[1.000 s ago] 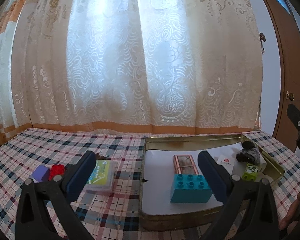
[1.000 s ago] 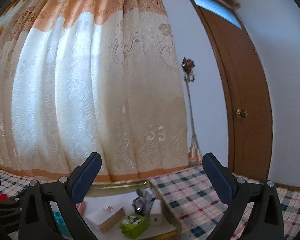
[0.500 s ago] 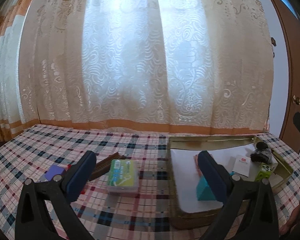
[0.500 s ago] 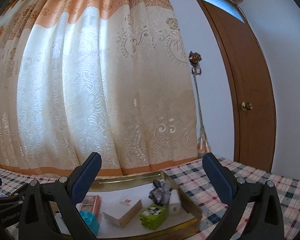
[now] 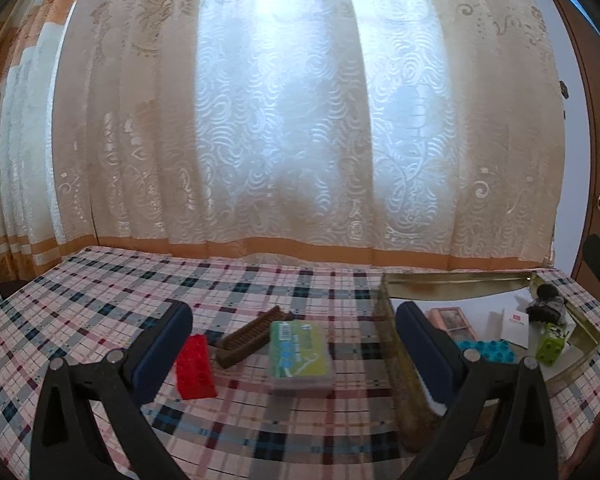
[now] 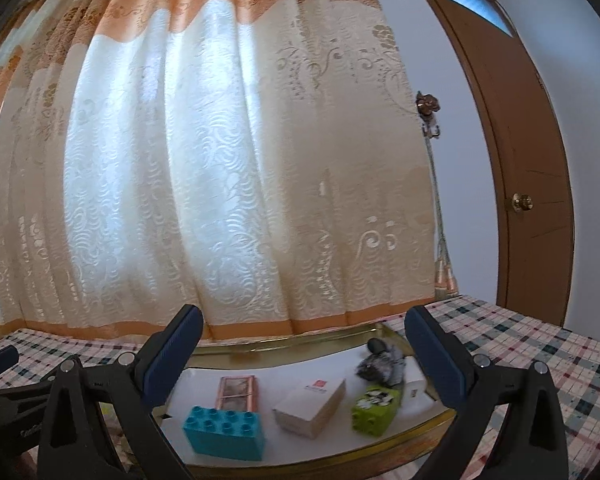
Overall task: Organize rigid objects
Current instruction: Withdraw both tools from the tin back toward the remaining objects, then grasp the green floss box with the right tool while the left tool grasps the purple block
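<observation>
Tray (image 6: 380, 446): a shallow gold-rimmed container on the checked surface (image 5: 100, 300), serving as the collection point for the rigid objects. It lies to the right in the left wrist view and directly ahead in the right wrist view.

Left gripper (image 5: 296, 340): fingers spread wide, holding nothing. It is aimed at the loose items outside the tray, which suggests these are the next candidates for pickup. Nearest, just inside the left finger, lies a red brick (image 5: 194, 366). Between the fingers sits a green box (image 5: 300, 354), flat on the surface. Just behind it, between brick and box, a brown comb (image 5: 250, 336) lies at an angle. The box is centred in the gap, so it appears the likeliest target; this is a judgement only.

Right gripper (image 6: 300, 356): fingers likewise apart and empty, held over the near rim of the tray, probably on standby.

Tray contents, near to far: a teal brick (image 6: 224, 432), a white box (image 6: 310, 402), a green cube (image 6: 374, 410), a copper case (image 6: 238, 392), then a grey object (image 6: 380, 364) of unclear kind at the far right corner. These are spaced apart in a loose row, leaving bare floor on the tray's left side for further items.

Behind everything hangs a curtain (image 5: 280, 120).
</observation>
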A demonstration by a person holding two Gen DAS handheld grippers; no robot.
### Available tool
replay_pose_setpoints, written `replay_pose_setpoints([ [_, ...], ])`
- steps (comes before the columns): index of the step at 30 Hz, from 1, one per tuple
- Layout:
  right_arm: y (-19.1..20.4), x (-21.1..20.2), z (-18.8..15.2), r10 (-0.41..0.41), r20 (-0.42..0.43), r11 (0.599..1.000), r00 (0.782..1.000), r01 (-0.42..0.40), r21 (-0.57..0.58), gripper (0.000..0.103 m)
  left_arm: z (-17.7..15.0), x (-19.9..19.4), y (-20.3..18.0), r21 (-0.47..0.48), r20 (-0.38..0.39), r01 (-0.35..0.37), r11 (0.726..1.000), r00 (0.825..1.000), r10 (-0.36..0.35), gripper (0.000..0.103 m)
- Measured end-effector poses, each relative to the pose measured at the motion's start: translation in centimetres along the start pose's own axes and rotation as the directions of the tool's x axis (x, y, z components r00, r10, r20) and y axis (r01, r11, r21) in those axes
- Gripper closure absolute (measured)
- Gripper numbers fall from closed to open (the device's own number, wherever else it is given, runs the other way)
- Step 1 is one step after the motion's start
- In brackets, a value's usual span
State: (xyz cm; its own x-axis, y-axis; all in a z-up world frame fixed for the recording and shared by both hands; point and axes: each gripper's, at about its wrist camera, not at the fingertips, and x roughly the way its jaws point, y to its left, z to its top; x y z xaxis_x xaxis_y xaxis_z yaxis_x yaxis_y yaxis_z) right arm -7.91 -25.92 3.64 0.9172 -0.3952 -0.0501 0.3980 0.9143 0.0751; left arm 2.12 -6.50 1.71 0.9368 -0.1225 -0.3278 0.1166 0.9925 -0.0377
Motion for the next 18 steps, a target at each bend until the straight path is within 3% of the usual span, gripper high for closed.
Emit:
replay_pose_setpoints([
  [12, 4.5, 0.2, -0.6, 0.074, -0.043, 0.997, 0.996, -0.075, -0.020, 0.001, 0.2, 0.9, 4.2, -0.002, -0.022, -0.033, 0.999, 0.999, 0.033, 0.000],
  [18, 6.9, 1.2, -1.3, 0.143, -0.130, 0.988, 0.981, -0.149, -0.036, 0.001, 0.3, 1.8, 8.7, -0.068, -0.065, -0.074, 0.995, 0.995, 0.070, 0.000],
])
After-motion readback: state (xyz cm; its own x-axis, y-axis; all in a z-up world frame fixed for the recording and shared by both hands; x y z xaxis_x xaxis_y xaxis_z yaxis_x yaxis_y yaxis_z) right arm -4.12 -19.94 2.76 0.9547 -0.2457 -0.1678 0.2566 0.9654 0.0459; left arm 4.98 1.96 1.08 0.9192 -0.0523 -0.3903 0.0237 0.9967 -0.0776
